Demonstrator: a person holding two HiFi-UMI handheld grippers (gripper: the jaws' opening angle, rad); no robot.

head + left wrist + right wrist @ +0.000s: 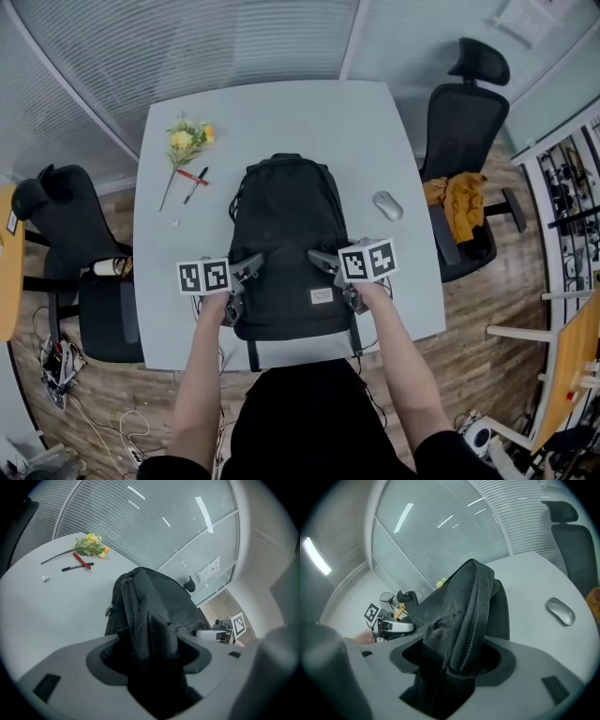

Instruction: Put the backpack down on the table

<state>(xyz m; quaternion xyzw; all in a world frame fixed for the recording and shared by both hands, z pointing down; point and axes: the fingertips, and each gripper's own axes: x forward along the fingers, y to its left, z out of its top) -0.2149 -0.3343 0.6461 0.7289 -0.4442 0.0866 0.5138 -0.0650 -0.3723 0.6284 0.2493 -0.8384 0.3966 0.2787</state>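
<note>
Office: swivel chairs [467, 141], slatted glass partitions [187, 47], computer mouse [387, 205]

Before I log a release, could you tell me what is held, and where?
Nothing gripped: left gripper and right gripper stand open around side fabric of the backpack.

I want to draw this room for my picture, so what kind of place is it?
Most likely an office meeting room. Black office chairs stand beside a pale table, a computer mouse lies on it, and the walls are glass with blinds.
</note>
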